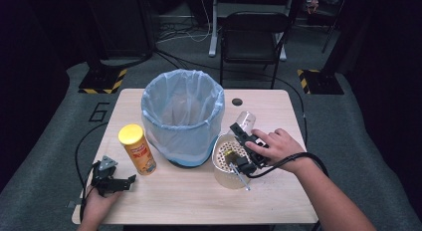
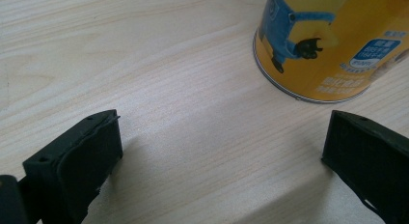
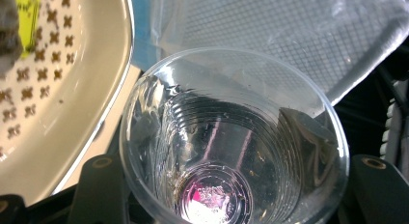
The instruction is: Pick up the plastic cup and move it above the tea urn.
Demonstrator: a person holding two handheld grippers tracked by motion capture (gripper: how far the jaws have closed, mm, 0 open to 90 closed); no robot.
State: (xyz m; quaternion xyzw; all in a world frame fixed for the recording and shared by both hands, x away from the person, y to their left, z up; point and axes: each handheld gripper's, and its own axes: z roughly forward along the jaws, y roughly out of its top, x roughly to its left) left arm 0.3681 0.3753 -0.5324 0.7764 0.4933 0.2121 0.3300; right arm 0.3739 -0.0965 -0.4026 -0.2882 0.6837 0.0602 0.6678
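You held a clear cup (image 1: 245, 121) in your right gripper (image 1: 242, 137), jaws closed on its sides, just right of the lined bin (image 1: 182, 116) and above the perforated basket (image 1: 226, 161). You seemed to be carrying the cup to the bin; next, it likely needed lifting over the rim before the jaws let go. Your left gripper (image 1: 115, 183) rested on the table left of the bin, jaws wide apart and empty, near the yellow can (image 1: 137, 149).

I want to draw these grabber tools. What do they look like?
Both are black. The left claw has two chunky, blocky black jaws and a grey three-cornered plate on top. The right claw is black too. A black cable trails from each. No sleeves show.
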